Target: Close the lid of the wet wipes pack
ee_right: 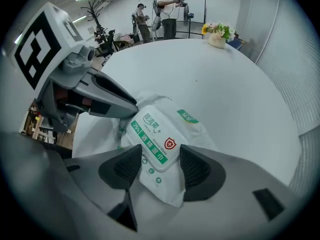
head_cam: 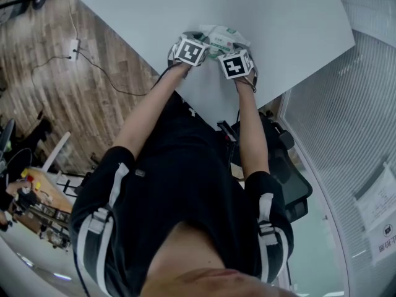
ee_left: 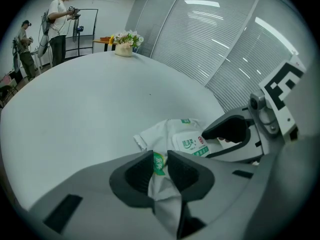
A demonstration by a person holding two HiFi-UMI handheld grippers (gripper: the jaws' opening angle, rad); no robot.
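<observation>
While clamping the wet wipes pack [ee_left: 169, 132] in left claw [ee_left: 160, 164], holding right claw [ee_right: 160, 159] spread apart over the lid [ee_right: 152, 135]; looks flat, probably needs a firm press next.

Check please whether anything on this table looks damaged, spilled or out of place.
Only the wet wipes pack looks odd: it is crumpled, and one end is bunched up between the pads of the left hand-held gripper. Its lid appears to lie flat, with the right hand-held gripper open over it. Nothing is spilled on the table.
</observation>
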